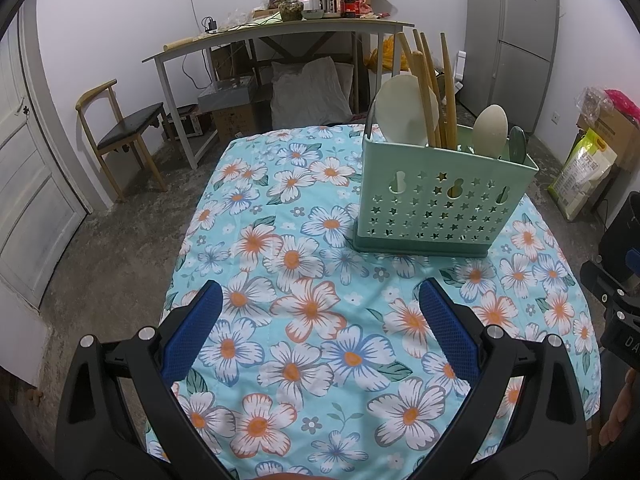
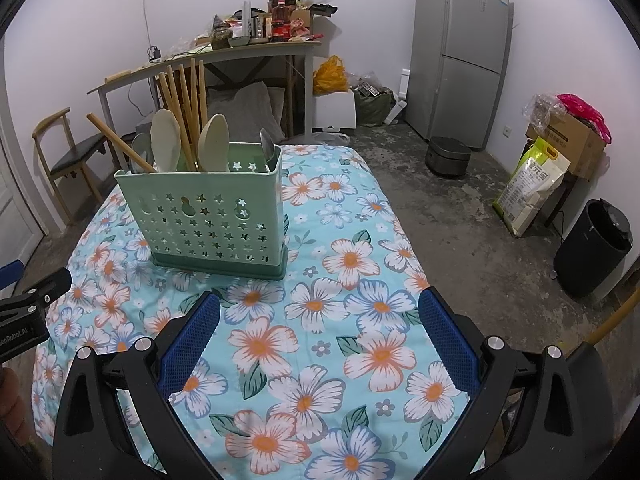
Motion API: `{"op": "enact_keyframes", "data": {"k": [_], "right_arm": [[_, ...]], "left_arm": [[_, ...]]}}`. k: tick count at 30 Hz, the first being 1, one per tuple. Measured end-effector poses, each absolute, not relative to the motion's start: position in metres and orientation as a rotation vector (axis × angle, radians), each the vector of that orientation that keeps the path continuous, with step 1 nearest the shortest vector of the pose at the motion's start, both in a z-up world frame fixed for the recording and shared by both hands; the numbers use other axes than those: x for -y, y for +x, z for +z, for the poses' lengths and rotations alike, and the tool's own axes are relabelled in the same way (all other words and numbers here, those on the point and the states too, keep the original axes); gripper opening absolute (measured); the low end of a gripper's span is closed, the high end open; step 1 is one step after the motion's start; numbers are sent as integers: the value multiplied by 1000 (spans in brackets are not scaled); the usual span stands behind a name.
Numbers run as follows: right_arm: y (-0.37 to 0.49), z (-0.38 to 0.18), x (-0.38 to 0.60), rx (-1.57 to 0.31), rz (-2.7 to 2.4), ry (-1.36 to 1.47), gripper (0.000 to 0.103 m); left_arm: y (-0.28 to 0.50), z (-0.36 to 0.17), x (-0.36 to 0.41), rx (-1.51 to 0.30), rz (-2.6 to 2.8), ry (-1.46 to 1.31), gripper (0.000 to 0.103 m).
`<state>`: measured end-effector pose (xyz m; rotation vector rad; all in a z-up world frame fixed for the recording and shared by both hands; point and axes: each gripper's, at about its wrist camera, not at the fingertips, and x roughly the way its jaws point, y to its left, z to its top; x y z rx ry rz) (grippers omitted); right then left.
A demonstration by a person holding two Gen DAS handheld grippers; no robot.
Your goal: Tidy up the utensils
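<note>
Both grippers are hovering over the near part of the tabletop point(image 1: 248, 240), which is wearing a blue floral cloth, and both are standing spread wide with nothing between their fingers: the left gripper point(image 1: 320, 316) and the right gripper point(image 2: 320, 320) are each showing only flowers in the gap.

The utensils are all sitting upright in the green caddy point(image 2: 204, 216), a pierced plastic box with star holes, which is standing toward the far edge of the tabletop, closer to the left gripper's right side. Poking out of it are wooden chopsticks point(image 2: 188, 100), two pale rice paddles point(image 2: 214, 142), and a metal spoon point(image 2: 267, 142) at its right end. I am seeing nothing loose on the cloth, so the sorting is looking done or nearly so.

As for handling, I'd guess the chopsticks are light, stiff and thin, apt to roll or twist in a pinch; gripping several together mid-shaft seems safest. The paddles look smooth and slick, so the flat blade offers the broadest purchase. The caddy seems light and top-heavy, likely to tip if a utensil is dragged sideways; lifting straight up looks wiser.
</note>
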<state>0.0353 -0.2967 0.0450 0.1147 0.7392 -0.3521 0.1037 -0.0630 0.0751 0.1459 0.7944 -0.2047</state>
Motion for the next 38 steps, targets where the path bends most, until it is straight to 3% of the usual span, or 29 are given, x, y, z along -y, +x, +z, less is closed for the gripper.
{"op": "enact_keyframes", "data": {"k": [38], "right_arm": [[35,42,296,-739,-345,118,97]], "left_arm": [[110,69,59,-825,-190,143,95]]}}
